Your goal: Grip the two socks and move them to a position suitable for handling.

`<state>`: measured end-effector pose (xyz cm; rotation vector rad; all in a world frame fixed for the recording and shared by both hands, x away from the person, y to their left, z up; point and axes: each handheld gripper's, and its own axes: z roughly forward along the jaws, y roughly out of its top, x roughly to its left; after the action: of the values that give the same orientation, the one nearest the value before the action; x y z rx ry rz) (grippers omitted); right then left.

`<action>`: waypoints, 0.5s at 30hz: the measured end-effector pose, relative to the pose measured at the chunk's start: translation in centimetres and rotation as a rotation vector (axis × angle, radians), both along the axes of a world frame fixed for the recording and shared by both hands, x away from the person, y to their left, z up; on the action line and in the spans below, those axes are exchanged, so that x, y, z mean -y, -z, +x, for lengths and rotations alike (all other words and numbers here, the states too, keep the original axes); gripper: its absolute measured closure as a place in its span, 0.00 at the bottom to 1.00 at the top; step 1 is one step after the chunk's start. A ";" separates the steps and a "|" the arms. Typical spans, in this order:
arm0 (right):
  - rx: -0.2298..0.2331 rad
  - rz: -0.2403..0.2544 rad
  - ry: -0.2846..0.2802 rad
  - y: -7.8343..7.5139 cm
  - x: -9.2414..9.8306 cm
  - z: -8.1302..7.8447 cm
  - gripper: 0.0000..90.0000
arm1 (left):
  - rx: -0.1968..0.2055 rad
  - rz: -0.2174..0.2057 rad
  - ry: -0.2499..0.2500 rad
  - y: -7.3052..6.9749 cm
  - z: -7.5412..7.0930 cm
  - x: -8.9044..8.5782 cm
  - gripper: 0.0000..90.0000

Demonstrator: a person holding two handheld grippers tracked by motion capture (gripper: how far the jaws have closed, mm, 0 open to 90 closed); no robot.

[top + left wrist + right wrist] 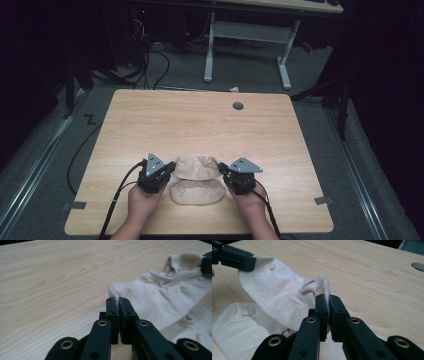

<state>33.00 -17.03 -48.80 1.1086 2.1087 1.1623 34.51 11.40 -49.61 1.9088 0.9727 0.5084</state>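
Note:
A beige sock (196, 166) hangs stretched between my two grippers just above the wooden table (200, 125). My left gripper (171, 168) is shut on its one end, the jaws pinching the fabric edge (117, 300). At the other end my right gripper (223, 171) is shut on the ribbed cuff (328, 298). A second beige sock (196, 192) lies flat on the table under the held one, nearer the front edge. In the right gripper view it lies at the lower left (239, 327), with the left gripper (237, 258) at the top left.
A grey cable hole (238, 106) sits in the table's far part. Behind the table stands a white-legged desk (247, 32) with cables on the floor. Tape marks (324, 200) lie near the table's front corners.

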 end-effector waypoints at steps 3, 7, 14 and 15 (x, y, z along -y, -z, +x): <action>-0.003 0.003 -0.007 -0.2 0.2 -0.9 0.96 | 0.003 0.002 0.011 -0.3 -1.1 -0.1 0.97; 0.010 0.016 -0.023 -0.5 0.4 -2.0 0.97 | 0.004 -0.003 0.018 -0.5 -2.0 -0.3 0.97; -0.008 0.024 -0.045 -0.4 0.8 -3.6 0.97 | -0.018 -0.007 0.039 -0.1 -3.9 -0.4 0.97; -0.009 0.021 -0.048 -0.3 0.8 -3.7 0.97 | -0.028 -0.006 0.042 0.1 -4.1 -0.4 0.97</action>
<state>29.25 -17.88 -48.49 1.0797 2.1458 1.2066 30.40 11.78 -49.72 1.9318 0.9498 0.4550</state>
